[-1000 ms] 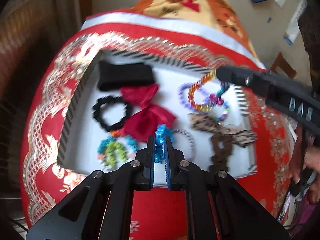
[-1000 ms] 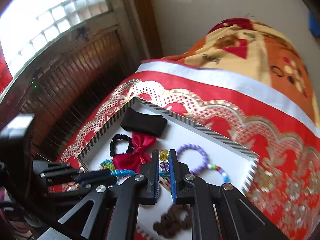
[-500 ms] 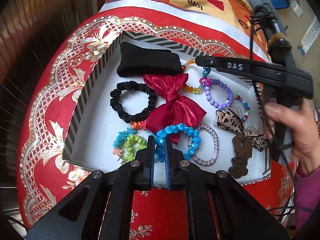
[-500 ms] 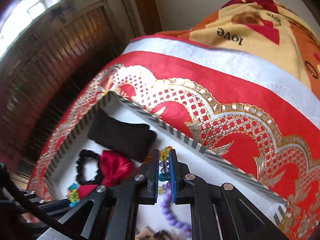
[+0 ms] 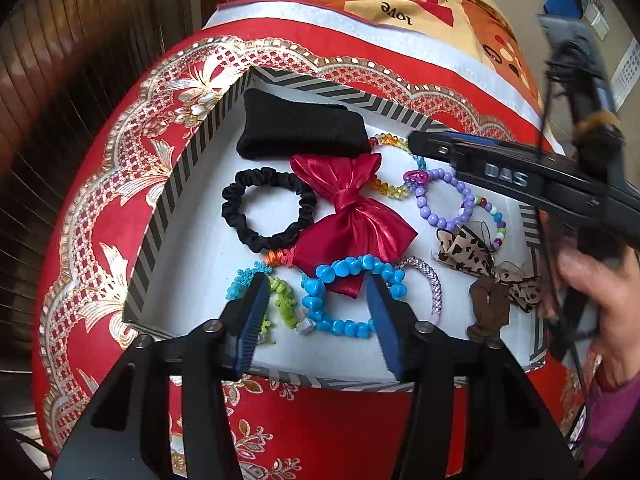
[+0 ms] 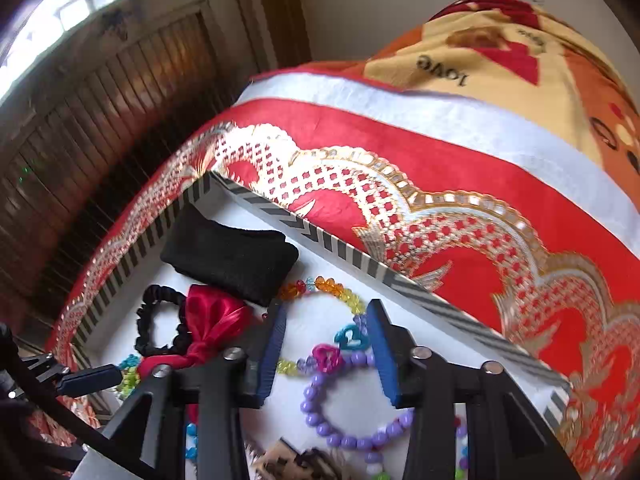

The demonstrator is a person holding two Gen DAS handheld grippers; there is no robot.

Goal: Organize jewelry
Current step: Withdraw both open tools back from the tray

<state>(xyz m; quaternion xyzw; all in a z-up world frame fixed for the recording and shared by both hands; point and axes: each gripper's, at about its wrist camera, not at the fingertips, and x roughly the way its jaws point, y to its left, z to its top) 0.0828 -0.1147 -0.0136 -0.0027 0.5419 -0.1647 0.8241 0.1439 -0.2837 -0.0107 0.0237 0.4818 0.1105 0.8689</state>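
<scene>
We are holding our left gripper point(image 5: 318, 300) over the near edge of the shallow white tray with the black-and-white striped rim point(image 5: 160, 216), which is lying on a red bedcover with gold lace-pattern trim point(image 5: 100, 240). Its fingers have just been opening and are now standing wide apart, gripping nothing; the bracelet of chunky turquoise-blue beads point(image 5: 344, 292) is lying flat in the tray between them, with neither pad pressing on it.

We are bringing our right gripper point(image 6: 326, 352) over the tray's far side. Its fingers have also just been opening and are standing partly apart, empty, above the bracelet of clear orange, yellow and green faceted beads point(image 6: 328, 286) and the bracelet of round lilac beads point(image 6: 348, 436), both resting in the tray.

Also in the tray, the folded black fabric band point(image 5: 302, 130) is lying in the far corner, the glossy red satin bow point(image 5: 352, 216) at the centre, and the black ruffled scrunchie point(image 5: 264, 210) just left of the bow.
</scene>
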